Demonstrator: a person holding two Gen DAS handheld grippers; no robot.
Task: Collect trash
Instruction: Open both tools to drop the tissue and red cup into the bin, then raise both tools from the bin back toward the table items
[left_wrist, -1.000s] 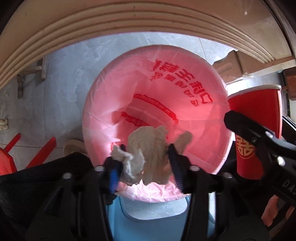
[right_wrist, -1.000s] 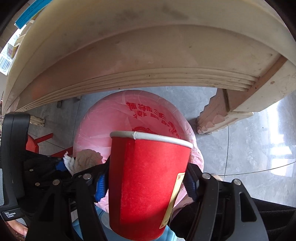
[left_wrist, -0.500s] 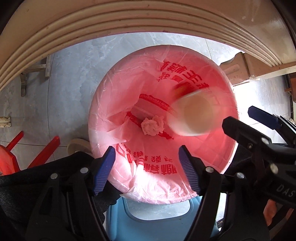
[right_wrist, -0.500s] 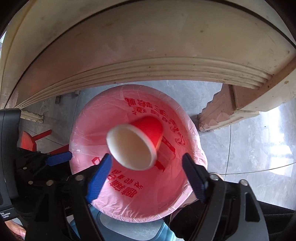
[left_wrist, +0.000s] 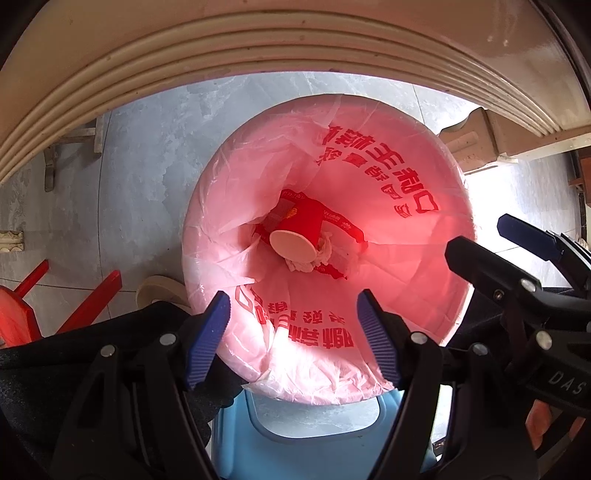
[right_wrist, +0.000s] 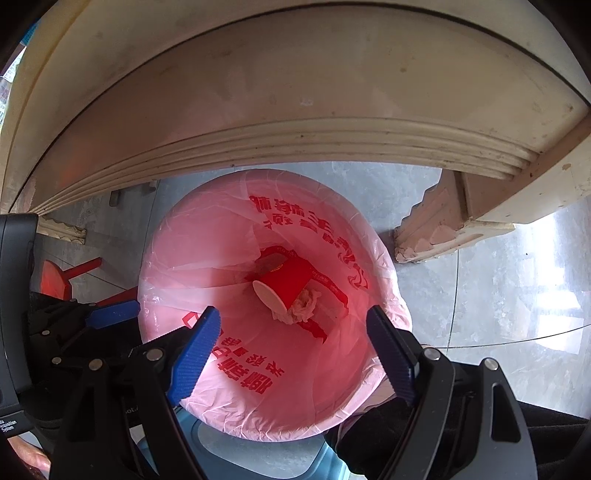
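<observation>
A bin lined with a pink bag (left_wrist: 406, 166) printed in red stands on the floor right under both grippers. At its bottom a red paper cup (left_wrist: 303, 225) lies on its side with its white mouth toward me, and a crumpled tissue (left_wrist: 314, 264) rests against it. My left gripper (left_wrist: 291, 306) hangs open over the bin's near rim, nothing between its blue pads. The right wrist view shows the same bag (right_wrist: 207, 266), cup (right_wrist: 288, 280) and tissue (right_wrist: 303, 306). My right gripper (right_wrist: 291, 317) is open and empty too. It also shows at the right of the left wrist view (left_wrist: 480, 236).
A cream table edge (left_wrist: 258, 44) arches over the bin, its carved leg (right_wrist: 443, 236) to the right. Red stool legs (left_wrist: 88, 299) lie at the left on the grey tile floor (left_wrist: 147, 166). A blue plastic piece (left_wrist: 314, 435) sits below the bin's near side.
Both grippers opened. The tissue dropped from the left one and the red cup from the right one. Both fell into the pink bag and now lie at its bottom.
</observation>
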